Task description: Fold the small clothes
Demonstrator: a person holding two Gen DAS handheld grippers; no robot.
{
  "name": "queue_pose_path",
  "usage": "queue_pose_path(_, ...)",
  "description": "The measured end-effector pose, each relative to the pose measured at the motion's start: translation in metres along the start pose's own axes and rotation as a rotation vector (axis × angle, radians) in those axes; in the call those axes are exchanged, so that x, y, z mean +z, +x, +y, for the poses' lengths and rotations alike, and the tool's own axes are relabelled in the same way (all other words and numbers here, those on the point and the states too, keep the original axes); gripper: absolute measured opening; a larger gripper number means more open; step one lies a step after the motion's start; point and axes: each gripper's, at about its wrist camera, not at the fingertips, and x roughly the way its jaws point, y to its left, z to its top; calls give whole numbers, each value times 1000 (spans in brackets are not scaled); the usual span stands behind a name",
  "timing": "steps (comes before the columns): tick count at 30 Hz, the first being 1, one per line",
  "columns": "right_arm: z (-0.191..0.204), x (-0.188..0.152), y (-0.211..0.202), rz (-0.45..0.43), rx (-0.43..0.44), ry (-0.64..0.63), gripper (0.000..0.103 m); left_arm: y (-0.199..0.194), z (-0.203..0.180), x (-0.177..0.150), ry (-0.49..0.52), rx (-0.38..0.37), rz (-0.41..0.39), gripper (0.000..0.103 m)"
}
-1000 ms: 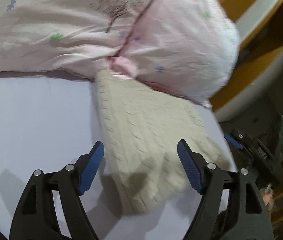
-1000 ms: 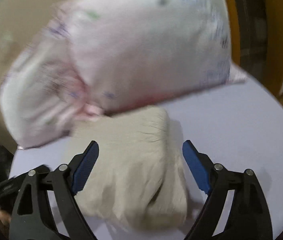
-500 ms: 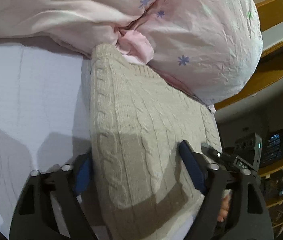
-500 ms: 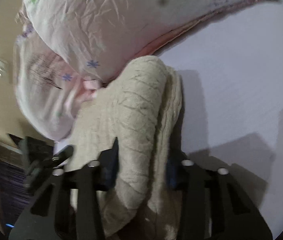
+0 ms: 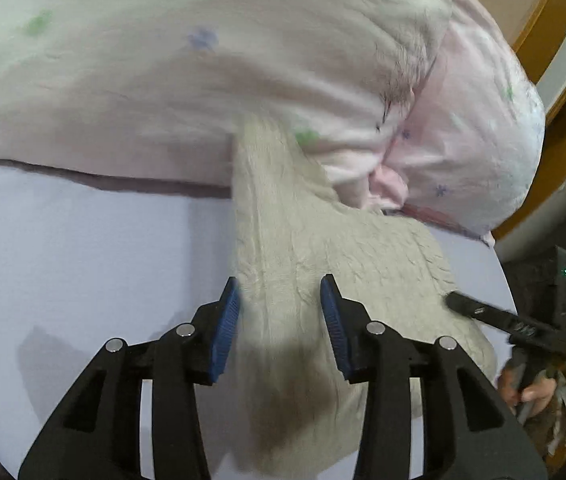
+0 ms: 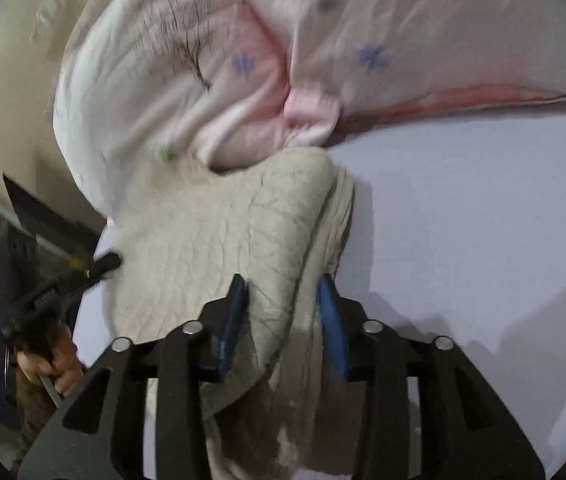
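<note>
Since half a second ago, both grippers have been pulling back from the pink bedding, and the cream knit garment [image 5: 347,264] is now stretching out between them instead of lying flat under the left one. On the left, the left gripper [image 5: 279,312] is pinching a bunched ridge of the knit between its blue pads [image 5: 225,326], the jaws drawn in on the fabric. The garment is running from there up to the pink flowered quilt [image 5: 211,80], its far end tucked against the quilt's edge, while the rest is spreading over the pale lilac bed sheet [image 5: 83,248]. Further right, the right gripper [image 6: 283,308] is clamping a folded edge of the same knit, which is draping down between its fingers [image 6: 331,308]. In the right wrist view the sheet is lying bare to the right of the garment, and the quilt is crowding the top.
</note>
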Motion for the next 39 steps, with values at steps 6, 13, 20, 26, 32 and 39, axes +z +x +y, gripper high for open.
queue_pose_path(6, 30, -22, -29, -14, 31, -58, 44, -29, -44, -21, 109, -123, -84, 50)
queue_pose_path(13, 8, -30, -11, -80, -103, -41, 5, 18, -64, -37, 122, -158, 56, 52)
queue_pose_path(20, 41, -41, -41, -201, -195, -186, 60, -7, -60, -53, 168, -152, 18, 54)
queue_pose_path(26, 63, -33, 31, -14, -221, -271, 61, -20, -53, -69, 139, -86, 11, 63)
queue_pose_path(32, 54, -53, -12, -85, -195, -193, 98, -40, -38, -99, 130, 124, 21, 94)
queue_pose_path(39, 72, -118, -16, -96, -352, -223, 101, -28, -42, -122, 187, 255, 45, 102)
